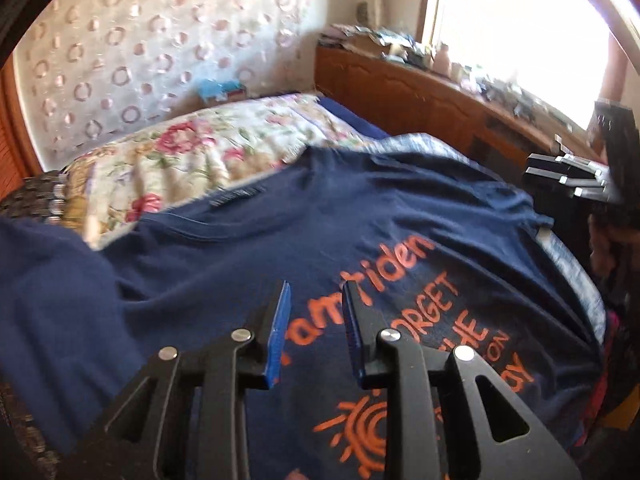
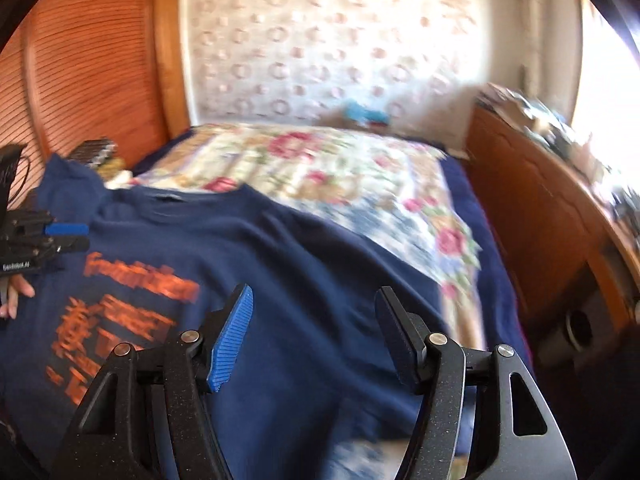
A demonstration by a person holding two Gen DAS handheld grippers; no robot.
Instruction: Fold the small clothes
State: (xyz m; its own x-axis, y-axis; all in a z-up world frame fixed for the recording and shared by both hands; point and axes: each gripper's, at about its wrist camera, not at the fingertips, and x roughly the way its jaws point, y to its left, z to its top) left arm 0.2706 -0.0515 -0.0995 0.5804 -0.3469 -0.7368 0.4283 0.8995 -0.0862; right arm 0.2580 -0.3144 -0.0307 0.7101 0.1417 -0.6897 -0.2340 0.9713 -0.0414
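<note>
Navy t-shirt [image 1: 248, 248] spread flat on the bed [image 2: 400, 184]. Over the shirt, left gripper [image 1: 316, 292] fingers are slightly apart, right gripper [image 2: 314, 300] fingers wide, both holding nothing.

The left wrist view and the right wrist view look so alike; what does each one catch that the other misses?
Only the left wrist view shows the bright window and the orange sun print low on the shirt. Only the right wrist view shows the slatted wooden door and a person's fingers resting on the shirt. Both show the navy T-shirt with orange lettering spread on the bed, the floral quilt, the circle-patterned wall, and each other's gripper, jaws apart and empty.
</note>
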